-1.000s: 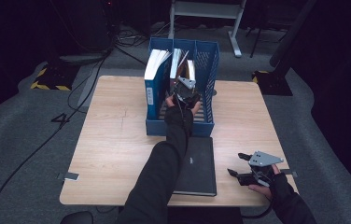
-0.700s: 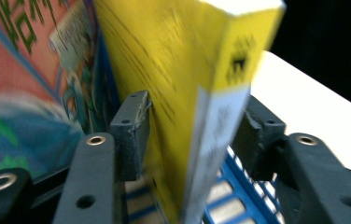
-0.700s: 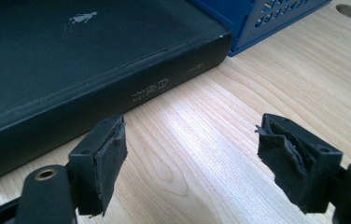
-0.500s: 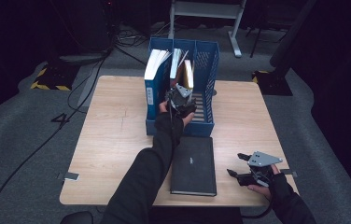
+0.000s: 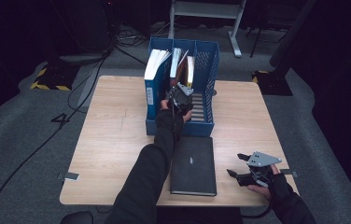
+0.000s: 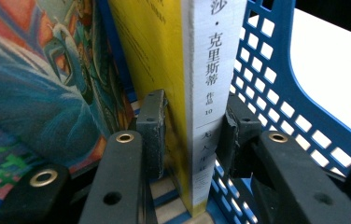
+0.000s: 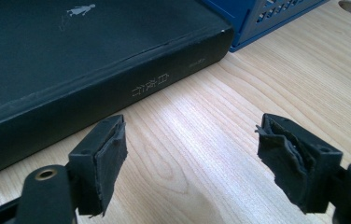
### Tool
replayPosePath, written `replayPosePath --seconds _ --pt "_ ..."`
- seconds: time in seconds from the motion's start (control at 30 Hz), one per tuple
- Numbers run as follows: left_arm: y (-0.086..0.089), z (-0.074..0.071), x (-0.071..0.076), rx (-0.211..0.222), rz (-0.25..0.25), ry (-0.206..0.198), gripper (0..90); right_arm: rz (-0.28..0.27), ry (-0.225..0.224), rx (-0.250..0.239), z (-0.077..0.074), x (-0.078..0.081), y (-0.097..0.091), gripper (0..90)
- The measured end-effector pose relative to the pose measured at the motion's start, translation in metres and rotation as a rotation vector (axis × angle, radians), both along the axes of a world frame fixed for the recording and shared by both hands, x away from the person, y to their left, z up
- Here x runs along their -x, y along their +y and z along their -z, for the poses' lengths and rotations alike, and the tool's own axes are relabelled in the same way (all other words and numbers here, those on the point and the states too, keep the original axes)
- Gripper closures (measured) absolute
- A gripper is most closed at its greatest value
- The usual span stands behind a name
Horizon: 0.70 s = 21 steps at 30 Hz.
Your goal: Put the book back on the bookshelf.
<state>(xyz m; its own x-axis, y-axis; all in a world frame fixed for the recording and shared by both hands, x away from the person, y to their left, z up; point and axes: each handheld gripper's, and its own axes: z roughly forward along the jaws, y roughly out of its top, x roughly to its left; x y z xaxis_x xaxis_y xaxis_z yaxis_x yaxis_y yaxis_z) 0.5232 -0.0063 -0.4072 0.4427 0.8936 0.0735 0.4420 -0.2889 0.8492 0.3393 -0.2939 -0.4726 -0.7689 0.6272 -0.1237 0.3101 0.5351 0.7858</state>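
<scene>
Tongs on the left have just been closing on the yellow book's spine; it stands in the blue rack, stiff, light. Right tongs gape beside the rack's black book.

The high view is dim and soft, its floor and corners sinking into near black, while the pale wooden table catches even overhead light. In the left gripper view the yellow book between the jaws is sharp, and the table beyond the blue rack wall burns out white. In the right gripper view, soft glare streaks the wood ahead of the jaws, which blur slightly.
</scene>
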Motion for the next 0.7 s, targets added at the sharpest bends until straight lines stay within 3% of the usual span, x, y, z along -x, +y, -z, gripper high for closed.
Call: replayPosePath --seconds 0.27,0.5,0.7 --pt "-0.002 0.0 0.001 -0.009 -0.026 0.002 64.3 -0.002 0.001 0.01 0.001 0.0 0.0 24.4" --pt "0.012 -0.009 0.015 -0.007 0.036 0.011 60.0 0.001 0.008 0.011 0.002 0.0 0.001 24.4" --pt "0.02 -0.012 0.028 -0.032 0.088 -0.002 56.8 -0.002 0.008 0.014 0.002 0.0 0.003 24.6"
